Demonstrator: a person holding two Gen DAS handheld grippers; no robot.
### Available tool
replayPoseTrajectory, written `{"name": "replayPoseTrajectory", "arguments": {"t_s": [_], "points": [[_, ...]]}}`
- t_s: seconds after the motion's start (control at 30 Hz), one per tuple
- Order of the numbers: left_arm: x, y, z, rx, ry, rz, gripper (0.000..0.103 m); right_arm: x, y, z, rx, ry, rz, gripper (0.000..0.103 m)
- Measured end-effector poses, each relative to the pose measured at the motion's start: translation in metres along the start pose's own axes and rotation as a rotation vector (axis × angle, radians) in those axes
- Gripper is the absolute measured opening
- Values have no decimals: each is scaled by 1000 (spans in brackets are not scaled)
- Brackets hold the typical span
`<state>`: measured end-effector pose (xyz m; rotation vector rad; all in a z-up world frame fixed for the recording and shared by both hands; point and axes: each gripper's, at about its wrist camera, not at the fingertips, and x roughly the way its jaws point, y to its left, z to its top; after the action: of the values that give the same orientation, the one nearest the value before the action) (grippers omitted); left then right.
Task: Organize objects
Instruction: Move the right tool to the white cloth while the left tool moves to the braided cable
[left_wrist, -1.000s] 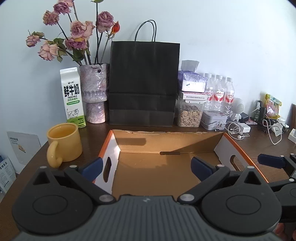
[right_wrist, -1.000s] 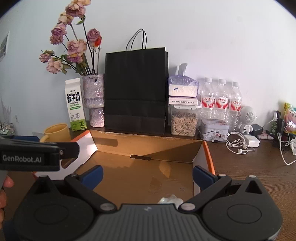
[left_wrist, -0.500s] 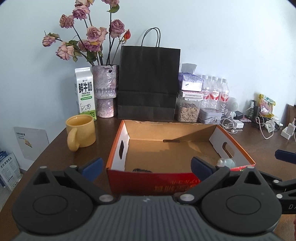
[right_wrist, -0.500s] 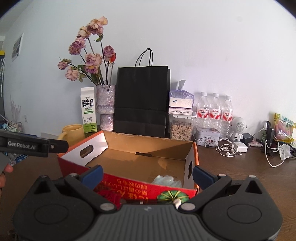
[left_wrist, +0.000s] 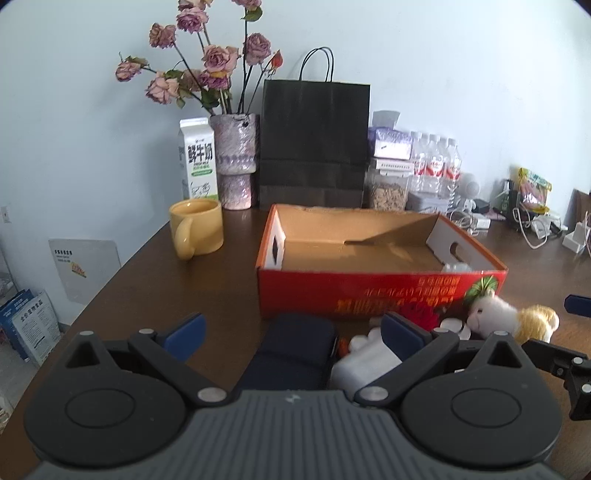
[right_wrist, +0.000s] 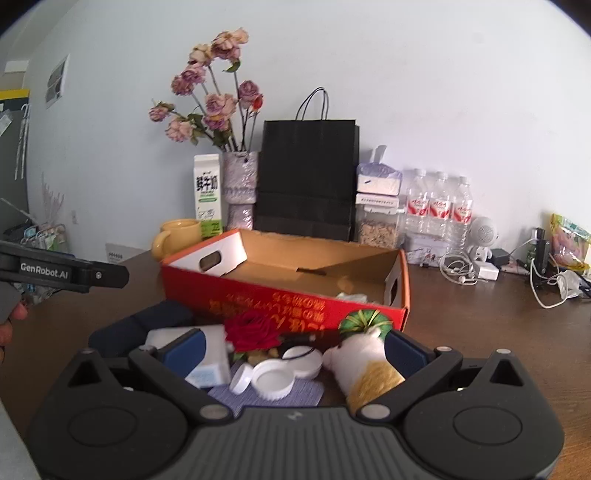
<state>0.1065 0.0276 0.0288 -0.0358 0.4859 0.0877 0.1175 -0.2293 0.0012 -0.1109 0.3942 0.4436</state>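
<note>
The red cardboard box (left_wrist: 380, 291) sits open-topped on the dark wooden table (left_wrist: 229, 295), and everything else is placed from it. Inside, near its right end wall, lies a pale crumpled item (right_wrist: 351, 296) (too blurred to name). Just in front of the box's printed long side is a loose cluster: a dark blue pouch (left_wrist: 295, 350), a white plastic bottle (left_wrist: 364, 363), a red artificial rose (right_wrist: 253, 332), white round lids (right_wrist: 273, 378) and a white-and-yellow plush toy (left_wrist: 509, 319), the plush nearest the box's right front corner. The left gripper (left_wrist: 291, 334) hangs over the pouch with its jaws spread wide, gripping nothing. The right gripper (right_wrist: 293, 349) is also wide apart and empty, its fingers straddling the bottle, rose, lids and plush. Left of the box stands a yellow mug (left_wrist: 197, 232); behind the box are a milk carton (left_wrist: 197, 158), a vase of dried roses (left_wrist: 236, 158) and a black paper bag (left_wrist: 314, 144)
</note>
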Motion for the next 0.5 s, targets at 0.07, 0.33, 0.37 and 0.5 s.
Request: {"name": "replayPoseTrajectory", "arguments": {"t_s": [0.07,0.33,0.37,0.5], "points": [[-4,5,-9,-4,21,-4,103,-2,4,-7,0,17,15,103],[-22,21,-40,-31,70,28,103,-5,25,-32,-18,84,81,103],[-23,22,-42,-33,74,31,103,-5,28,-33,-24,91,90,103],[-31,27,-51,-30,80,43,103,1,42,-38,-60,114,134,103]]}}
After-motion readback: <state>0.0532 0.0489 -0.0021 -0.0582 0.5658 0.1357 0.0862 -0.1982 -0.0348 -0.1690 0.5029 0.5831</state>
